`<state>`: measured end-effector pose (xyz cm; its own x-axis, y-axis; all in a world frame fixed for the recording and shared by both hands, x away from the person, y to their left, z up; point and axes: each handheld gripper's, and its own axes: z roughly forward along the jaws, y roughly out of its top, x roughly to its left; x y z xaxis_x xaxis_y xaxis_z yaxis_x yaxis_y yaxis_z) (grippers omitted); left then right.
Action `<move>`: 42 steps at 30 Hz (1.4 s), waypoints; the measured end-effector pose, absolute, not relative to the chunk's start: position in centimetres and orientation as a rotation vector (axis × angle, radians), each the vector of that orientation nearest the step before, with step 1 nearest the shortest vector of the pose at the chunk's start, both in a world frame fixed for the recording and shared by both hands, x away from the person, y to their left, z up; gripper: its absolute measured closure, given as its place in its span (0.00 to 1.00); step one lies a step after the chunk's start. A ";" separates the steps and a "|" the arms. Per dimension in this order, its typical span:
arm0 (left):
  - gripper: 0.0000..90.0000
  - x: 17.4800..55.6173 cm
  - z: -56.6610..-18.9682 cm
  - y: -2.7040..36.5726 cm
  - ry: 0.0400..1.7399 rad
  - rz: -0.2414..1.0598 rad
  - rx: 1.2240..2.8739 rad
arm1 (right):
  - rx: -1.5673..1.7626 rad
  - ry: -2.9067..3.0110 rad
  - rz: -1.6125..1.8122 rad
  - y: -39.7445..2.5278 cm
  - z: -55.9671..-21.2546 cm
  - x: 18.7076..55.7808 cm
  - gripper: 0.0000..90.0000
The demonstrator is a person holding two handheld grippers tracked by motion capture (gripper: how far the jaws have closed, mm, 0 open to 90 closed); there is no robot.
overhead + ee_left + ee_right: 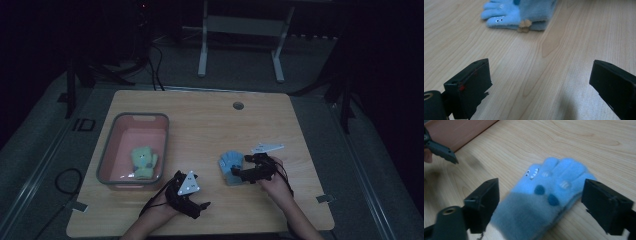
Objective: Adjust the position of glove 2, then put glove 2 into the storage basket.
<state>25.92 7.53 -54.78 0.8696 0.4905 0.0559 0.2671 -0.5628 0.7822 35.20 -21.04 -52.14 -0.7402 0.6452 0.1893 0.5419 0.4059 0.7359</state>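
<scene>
A blue fleece glove (230, 164) with a small monster face lies flat on the wooden table (210, 125), right of centre. My right gripper (241, 168) is open at its cuff end. In the right gripper view the glove (544, 197) lies between the spread jaws of that gripper (541, 187), which do not touch it. My left gripper (202, 193) is open near the front edge, pointing right toward the glove. Its own view has the glove (519, 12) farther off, with bare wood between the jaws of this gripper (540, 72).
A pink bin with a grey rim (107, 145) stands at the table's left and holds a yellow-green glove (143, 161). The bin's wall (461, 130) shows beyond the blue glove. A cable hole (238, 105) sits near the far edge. Desk legs stand behind the table.
</scene>
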 end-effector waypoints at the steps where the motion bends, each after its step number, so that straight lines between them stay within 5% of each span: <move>1: 0.04 25.9 -54.8 7.5 0.540 0.340 2.202 | 1.061 2.534 1.249 -21.2 -52.1 35.3 0.17; 18: 0.08 26.4 -54.2 4.9 0.420 0.334 2.198 | 1.024 2.541 1.267 -22.7 -50.7 35.7 0.16; 29: 0.24 28.3 -53.4 2.4 0.277 0.330 2.203 | 1.032 2.531 1.246 -22.2 -50.7 38.6 0.47; 42: 0.35 30.4 -54.2 -1.1 0.133 0.404 2.253 | 1.176 2.576 1.169 -20.9 -53.1 41.2 0.33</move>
<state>30.42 -1.06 -54.21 0.9429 0.2268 0.2441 -0.0377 -0.6553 0.7544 41.20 -20.88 -53.13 -0.7029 0.6741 0.2270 0.6148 0.4152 0.6705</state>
